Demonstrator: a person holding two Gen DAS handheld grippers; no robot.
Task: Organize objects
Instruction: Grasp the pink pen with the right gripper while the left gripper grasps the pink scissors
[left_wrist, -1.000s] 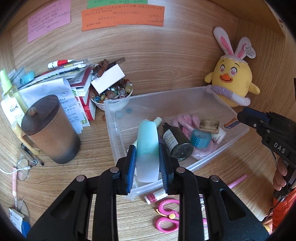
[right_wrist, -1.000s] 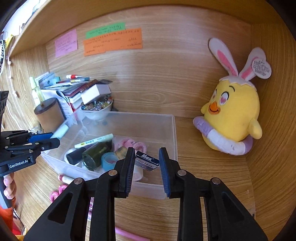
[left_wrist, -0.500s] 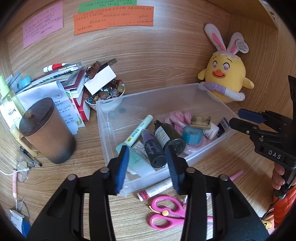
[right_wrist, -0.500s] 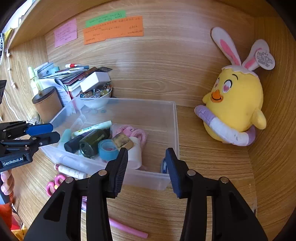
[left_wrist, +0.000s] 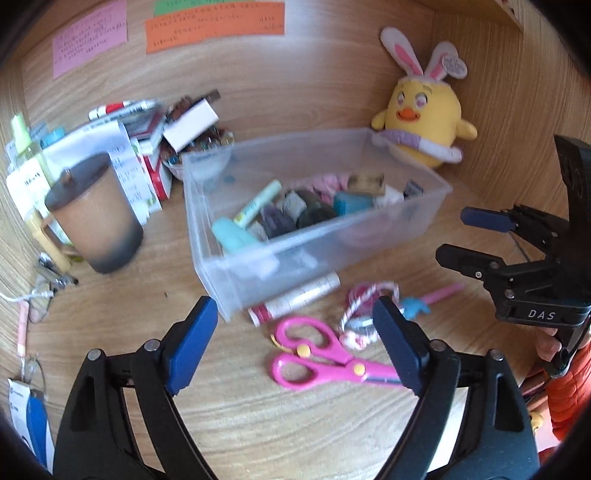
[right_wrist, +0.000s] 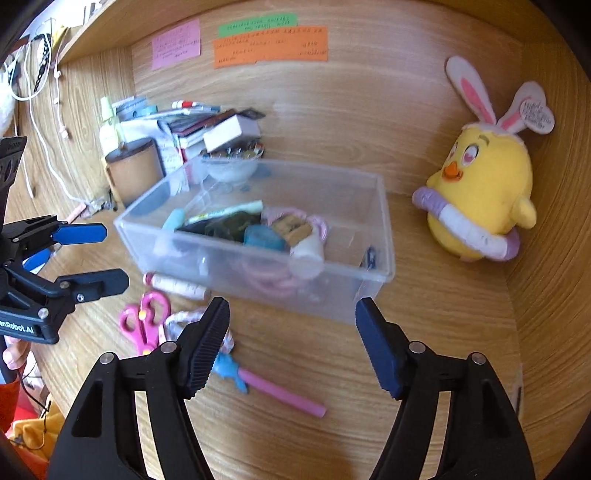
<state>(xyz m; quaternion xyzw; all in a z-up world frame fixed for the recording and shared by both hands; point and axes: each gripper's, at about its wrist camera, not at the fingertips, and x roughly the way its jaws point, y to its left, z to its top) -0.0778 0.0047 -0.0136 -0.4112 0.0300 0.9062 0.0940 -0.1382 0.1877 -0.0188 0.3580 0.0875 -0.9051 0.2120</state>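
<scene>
Left wrist view first: the left gripper (left_wrist: 295, 339) hangs over the wooden desk (left_wrist: 258, 424) with its blue pads spread wide and nothing between them. Just beyond the pads lie the pink scissors (left_wrist: 325, 358), flat on the desk, handles toward the clear plastic bin (left_wrist: 236, 291). A white tube (left_wrist: 295, 299) lies against the bin's front wall, and a pink-and-white cord (left_wrist: 365, 306) is bunched up beside the scissors. Inside the bin: a teal bottle (left_wrist: 234, 234), a highlighter pen (left_wrist: 258, 203), dark bottles and a blue tape roll (left_wrist: 351, 202), all blurred. A brown lidded cup (left_wrist: 94, 218) stands to the left of the bin, a yellow chick plush (left_wrist: 424, 114) behind its far corner. Off to the right, the right gripper (left_wrist: 469, 236) is also spread, holding nothing.

Right wrist view now: the right gripper (right_wrist: 291, 339) gapes wide over bare desk in front of the bin (right_wrist: 380, 221). A pink pen with a blue topper (right_wrist: 273, 387) lies near its left pad; the scissors (right_wrist: 142, 325) sit further left. The left gripper (right_wrist: 96, 254) shows at the left edge, apart and empty. The chick plush (right_wrist: 484, 184) leans against the right wall.
</scene>
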